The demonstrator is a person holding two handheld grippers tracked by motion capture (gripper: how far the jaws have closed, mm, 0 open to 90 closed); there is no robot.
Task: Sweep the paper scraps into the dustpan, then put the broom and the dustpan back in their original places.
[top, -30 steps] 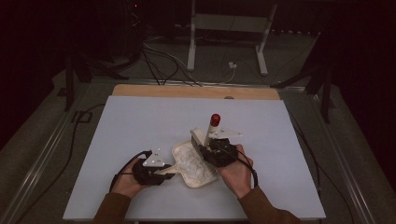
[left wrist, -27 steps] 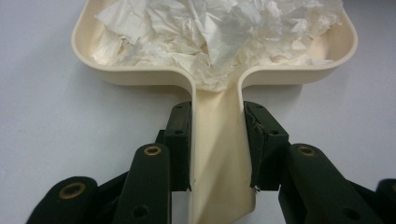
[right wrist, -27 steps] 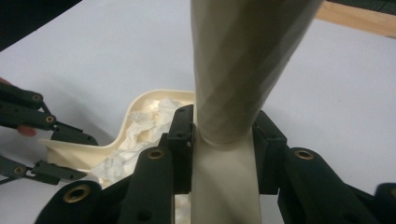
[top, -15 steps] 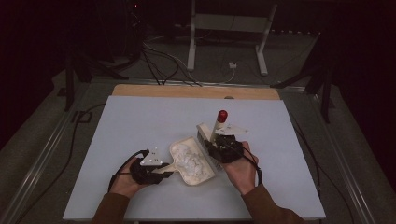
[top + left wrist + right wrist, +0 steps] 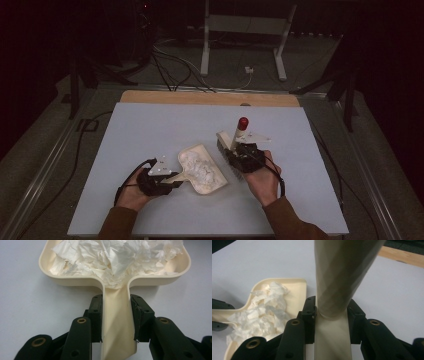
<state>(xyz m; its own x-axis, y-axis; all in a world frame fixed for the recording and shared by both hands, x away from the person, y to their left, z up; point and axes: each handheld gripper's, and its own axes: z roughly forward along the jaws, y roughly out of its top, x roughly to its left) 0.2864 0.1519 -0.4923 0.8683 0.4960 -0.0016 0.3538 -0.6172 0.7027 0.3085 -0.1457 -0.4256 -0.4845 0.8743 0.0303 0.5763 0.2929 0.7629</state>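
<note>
Left gripper [image 5: 172, 181] is clamped on the handle of the cream dustpan [image 5: 202, 169], jaws pressing it from both sides in the left gripper view, where the dustpan [image 5: 117, 280] spreads out at twelve o'clock from the jaws. Crumpled white tissue [image 5: 117, 257] is piled inside the pan. Right gripper [image 5: 237, 152] grips the cream handle of the brush [image 5: 231, 145], its red tip [image 5: 243, 123] pointing up toward twelve o'clock. The brush sits just beside the dustpan, at its three o'clock. Both rest near the six o'clock edge of the pale table [image 5: 150, 130].
</note>
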